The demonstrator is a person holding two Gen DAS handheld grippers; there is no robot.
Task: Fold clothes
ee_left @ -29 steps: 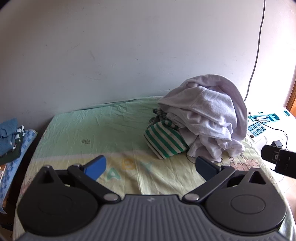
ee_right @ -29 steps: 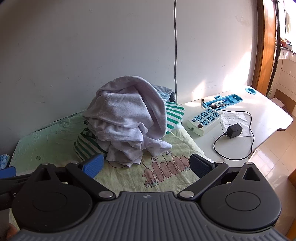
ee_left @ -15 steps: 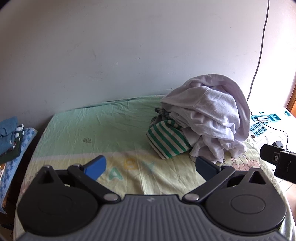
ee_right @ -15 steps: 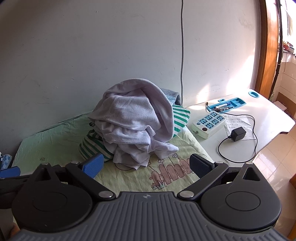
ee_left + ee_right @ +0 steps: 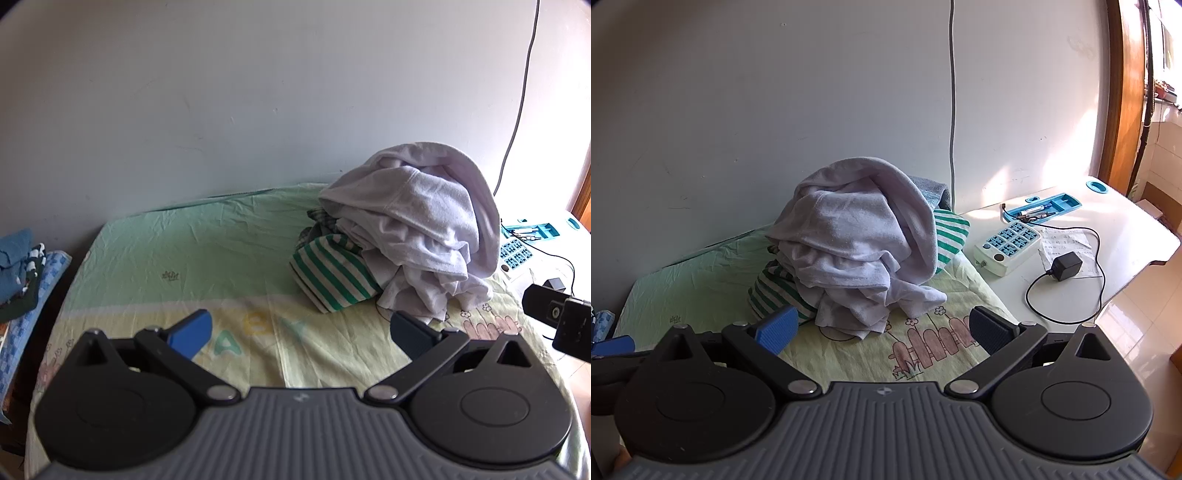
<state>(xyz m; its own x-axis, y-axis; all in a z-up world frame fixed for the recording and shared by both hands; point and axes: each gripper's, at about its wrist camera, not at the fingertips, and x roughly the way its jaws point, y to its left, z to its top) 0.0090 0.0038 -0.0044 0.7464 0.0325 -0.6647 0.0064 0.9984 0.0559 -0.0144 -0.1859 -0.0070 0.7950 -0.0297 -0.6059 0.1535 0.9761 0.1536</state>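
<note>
Both grippers hover empty, left gripper [image 5: 301, 330] and right gripper [image 5: 882, 328] spread wide; the white garment [image 5: 857, 236] tops the heap on the bed sheet [image 5: 207, 254], soft, light, floppy; pinch its loose lower hem.

Place: a bedroom in a home.
Bed: a bed [image 5: 207, 254] with a pale green, cartoon-printed sheet stood against a plain painted wall [image 5: 221, 92].
Laundry: a heap of clothes [image 5: 857, 243] lay on the sheet.
Tabletop: a white tabletop [image 5: 1123, 258] just beside the bed carried a power strip [image 5: 1006, 247] and a plug-in adapter [image 5: 1067, 266].
Floor: glossy tiles [image 5: 1134, 332].
</note>
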